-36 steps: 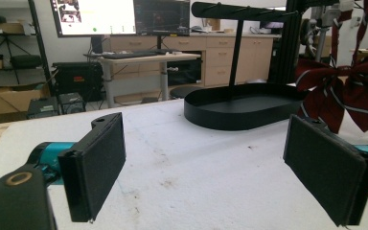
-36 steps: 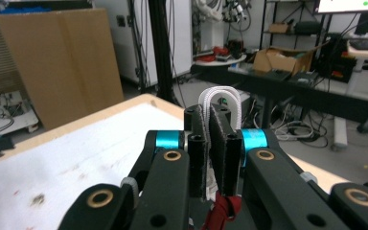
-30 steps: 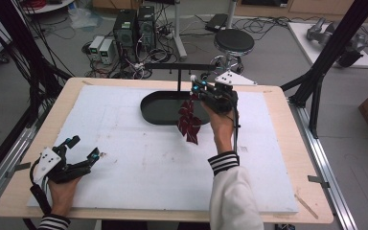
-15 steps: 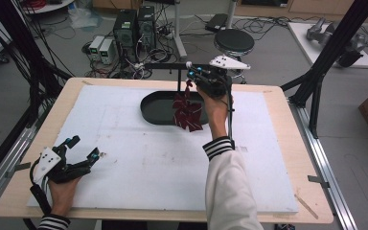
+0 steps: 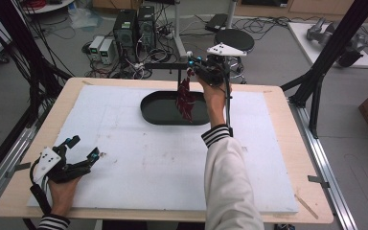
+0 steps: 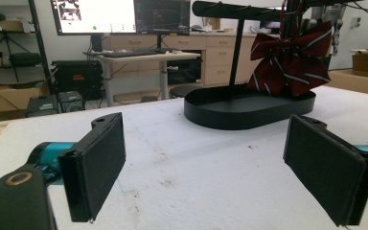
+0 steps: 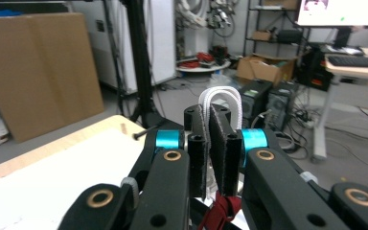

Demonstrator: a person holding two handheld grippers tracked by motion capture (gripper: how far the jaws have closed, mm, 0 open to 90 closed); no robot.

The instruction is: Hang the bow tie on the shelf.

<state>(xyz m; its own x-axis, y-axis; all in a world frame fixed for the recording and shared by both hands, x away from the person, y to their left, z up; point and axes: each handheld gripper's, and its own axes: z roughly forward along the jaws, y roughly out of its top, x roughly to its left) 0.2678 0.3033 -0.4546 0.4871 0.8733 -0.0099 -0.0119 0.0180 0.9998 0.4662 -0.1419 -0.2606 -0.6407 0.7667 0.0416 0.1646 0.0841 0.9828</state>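
Note:
A dark red striped bow tie [image 5: 185, 99] hangs by its white band from my right gripper [image 5: 191, 65], held high over the far side of a black oval stand base [image 5: 158, 108]. The stand's horizontal bar [image 5: 165, 65] runs just left of that gripper. In the right gripper view the jaws [image 7: 211, 143] are shut on the white band [image 7: 220, 96], with red fabric [image 7: 223, 211] below. My left gripper [image 5: 83, 147] rests open on the white board at the near left, nothing between its pads [image 6: 96, 163]. From there the bow tie [image 6: 292, 60] shows over the stand base [image 6: 239, 112].
A white foam board [image 5: 139, 163] covers the wooden table [image 5: 287, 143]. Black frame posts [image 5: 326, 67] rise at the table's right and left. Computers [image 5: 134, 26], a stool [image 5: 234, 40] and cables lie on the floor beyond the far edge.
My right gripper has carried the bow tie up and toward the far edge, nearer the stand's bar. The left gripper has stayed where it was.

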